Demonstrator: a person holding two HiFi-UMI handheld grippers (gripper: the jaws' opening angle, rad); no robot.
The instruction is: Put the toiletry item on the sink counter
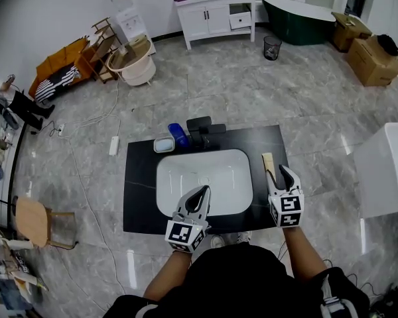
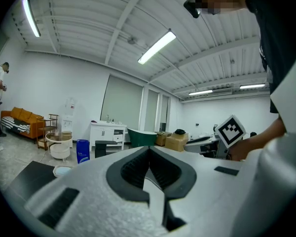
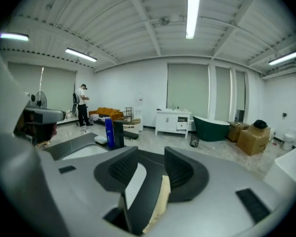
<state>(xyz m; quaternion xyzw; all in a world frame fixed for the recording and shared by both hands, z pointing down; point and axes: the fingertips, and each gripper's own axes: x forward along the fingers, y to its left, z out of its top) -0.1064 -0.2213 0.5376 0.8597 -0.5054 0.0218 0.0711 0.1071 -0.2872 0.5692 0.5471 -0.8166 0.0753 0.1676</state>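
The toiletry item (image 1: 267, 159), a pale beige flat piece, lies on the black bench (image 1: 139, 177) on the strip to the right of the white basin (image 1: 205, 177), with its long side running roughly along the basin's edge. The right gripper (image 1: 278, 172) sits at the item's near end with its jaws spread. In the right gripper view the gripper (image 3: 150, 152) has a clear gap between its two dark pads, and the toiletry item (image 3: 160, 201) shows low down in that gap against the dark bench, with neither pad pressing on it. It holds nothing. The left gripper (image 1: 203, 191) is over the near rim of the basin, pointing across it. In the left gripper view its jaws (image 2: 149, 149) meet at the tips with nothing between them. At the far side of the basin stand a black faucet (image 1: 202, 130), a blue bottle (image 1: 179, 136) just beside it on the left, and a small white dish (image 1: 164, 144) next to the bottle. The bench stands on a grey tiled floor (image 1: 305, 98).
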